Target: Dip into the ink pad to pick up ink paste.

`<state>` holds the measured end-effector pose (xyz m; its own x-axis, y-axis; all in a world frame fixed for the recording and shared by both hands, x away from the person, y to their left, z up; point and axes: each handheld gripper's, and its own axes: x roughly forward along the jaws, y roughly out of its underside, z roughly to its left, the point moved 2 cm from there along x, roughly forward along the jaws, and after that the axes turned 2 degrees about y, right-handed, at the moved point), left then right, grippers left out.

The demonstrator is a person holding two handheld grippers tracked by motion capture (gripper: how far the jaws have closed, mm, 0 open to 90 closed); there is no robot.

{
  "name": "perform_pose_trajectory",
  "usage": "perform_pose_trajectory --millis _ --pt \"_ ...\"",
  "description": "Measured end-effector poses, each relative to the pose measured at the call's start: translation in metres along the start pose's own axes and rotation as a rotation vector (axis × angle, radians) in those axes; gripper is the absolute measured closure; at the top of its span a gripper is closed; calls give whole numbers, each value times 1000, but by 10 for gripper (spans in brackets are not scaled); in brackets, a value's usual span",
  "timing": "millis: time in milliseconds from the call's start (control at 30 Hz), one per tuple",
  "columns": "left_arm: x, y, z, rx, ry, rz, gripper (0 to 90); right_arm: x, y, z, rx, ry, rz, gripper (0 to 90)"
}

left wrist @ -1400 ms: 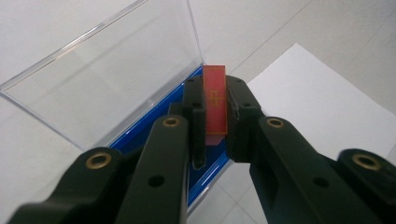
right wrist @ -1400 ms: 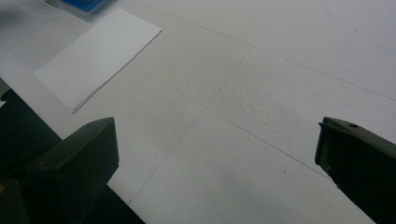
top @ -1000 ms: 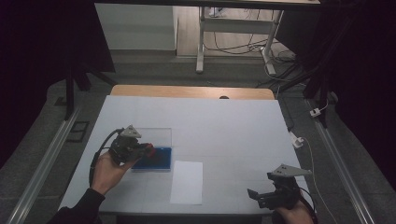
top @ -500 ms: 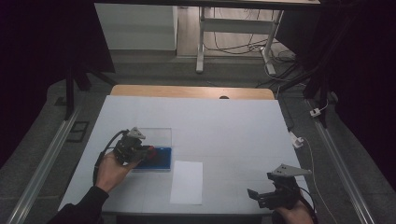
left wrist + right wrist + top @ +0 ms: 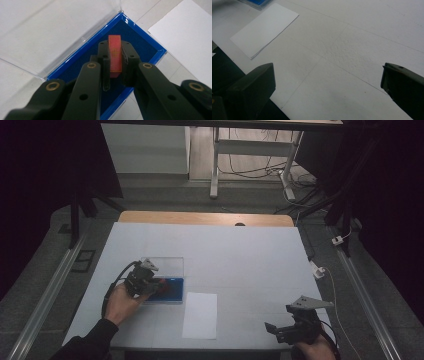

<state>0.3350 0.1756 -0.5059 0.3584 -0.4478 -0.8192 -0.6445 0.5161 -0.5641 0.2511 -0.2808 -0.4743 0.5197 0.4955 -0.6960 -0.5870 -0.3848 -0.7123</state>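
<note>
My left gripper (image 5: 115, 47) is shut on a small red flat piece (image 5: 115, 53) with a gold mark, held upright between the jaws. It hangs just over the dark blue lining of an open blue case (image 5: 142, 47). The case's clear lid (image 5: 50, 32) lies folded back on the table. In the high view the left gripper (image 5: 155, 285) is at the case (image 5: 175, 290) on the table's left. My right gripper (image 5: 274, 330) rests near the front right edge. Its jaws (image 5: 327, 82) stand wide apart with bare table between them.
A white sheet of paper (image 5: 200, 315) lies just right of the case toward the front edge, also seen in the right gripper view (image 5: 264, 27). The white table (image 5: 240, 255) stretches back to a wooden strip. Cables trail on the floor at the right.
My left gripper has sunk a little toward the blue case with the red piece still in it. The right gripper has kept still.
</note>
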Motion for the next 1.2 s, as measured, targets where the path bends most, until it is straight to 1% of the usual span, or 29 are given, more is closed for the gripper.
perform_pose_trajectory --millis 100,267,433,500,600,667,800,933,1000,1033,1133,1200 --pt "3 0 -1 5 -3 14 802 0 0 0 0 0 0 0" --pt "4 0 -2 20 -12 19 803 0 0 0 0 0 0 0" --pt "5 2 -1 -1 -3 13 804 0 0 0 -3 1 1 0" --pt "5 3 -2 -4 -7 10 805 0 0 0 -1 1 1 0" --pt "5 2 -5 11 -27 14 806 0 0 0 -1 1 2 0" --pt "6 2 -6 12 -32 12 806 1 0 0 -5 1 2 0" --pt "6 3 -4 -15 -22 7 806 1 0 0 -7 1 7 0" --pt "6 5 1 -59 14 1 807 1 0 0 -8 2 8 0" --pt "6 5 2 -68 22 -3 807 1 0 0 -9 3 9 0" --pt "6 5 2 -61 17 0 807 1 0 0 -9 0 10 0" --pt "6 4 -4 -28 -21 8 807 1 0 0 -9 3 11 0" --pt "6 3 -5 -24 -27 9 807 1 0 1 -10 5 11 0"
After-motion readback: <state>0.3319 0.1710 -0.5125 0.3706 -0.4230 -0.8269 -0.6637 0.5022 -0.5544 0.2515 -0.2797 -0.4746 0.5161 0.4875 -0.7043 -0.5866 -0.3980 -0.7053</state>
